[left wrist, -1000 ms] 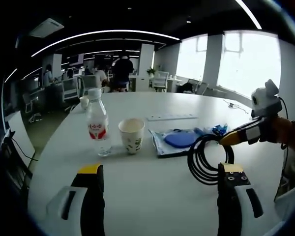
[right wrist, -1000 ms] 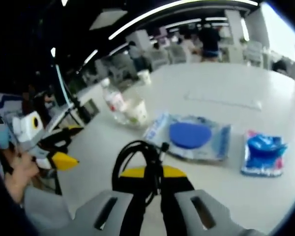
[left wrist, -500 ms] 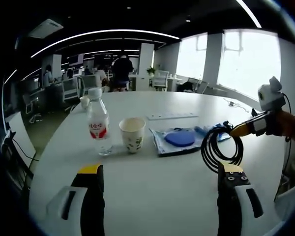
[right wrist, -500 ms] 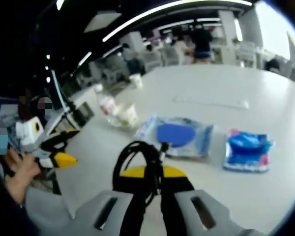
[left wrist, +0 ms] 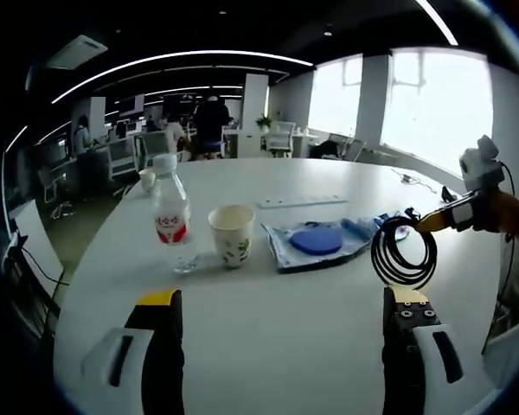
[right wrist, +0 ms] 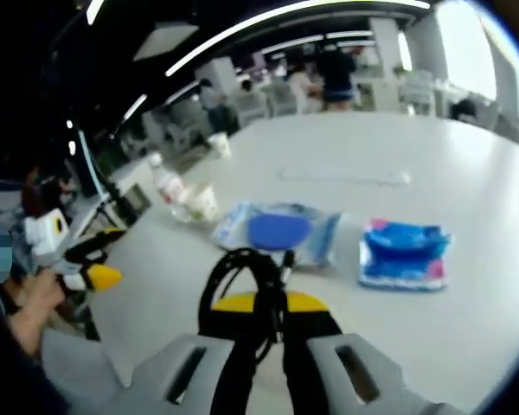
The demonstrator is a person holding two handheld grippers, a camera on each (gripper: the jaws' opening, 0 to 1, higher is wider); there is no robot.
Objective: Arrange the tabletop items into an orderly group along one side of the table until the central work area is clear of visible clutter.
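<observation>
My right gripper (right wrist: 268, 303) is shut on a coiled black cable (right wrist: 249, 275). In the left gripper view it (left wrist: 439, 221) comes in from the right, and the cable (left wrist: 403, 252) hangs in the air just above the table. My left gripper (left wrist: 283, 304) stands wide open over bare tabletop, with nothing between its jaws. On the white table (left wrist: 268, 337) stand a water bottle (left wrist: 173, 218) and a paper cup (left wrist: 232, 235). To their right lies a blue disc in a clear bag (left wrist: 318, 239). A blue packet (right wrist: 404, 252) lies to the right of the bagged disc (right wrist: 281, 232).
A white power strip (left wrist: 303, 203) lies farther back on the table, and a small cup (left wrist: 148, 179) stands near the far left edge. A person's hand (right wrist: 30, 303) holds the left gripper (right wrist: 86, 270). Desks, chairs and people are beyond the table.
The right gripper has carried the cable to the right and slightly up in the left gripper view, away from the bagged disc. The left gripper has stayed put.
</observation>
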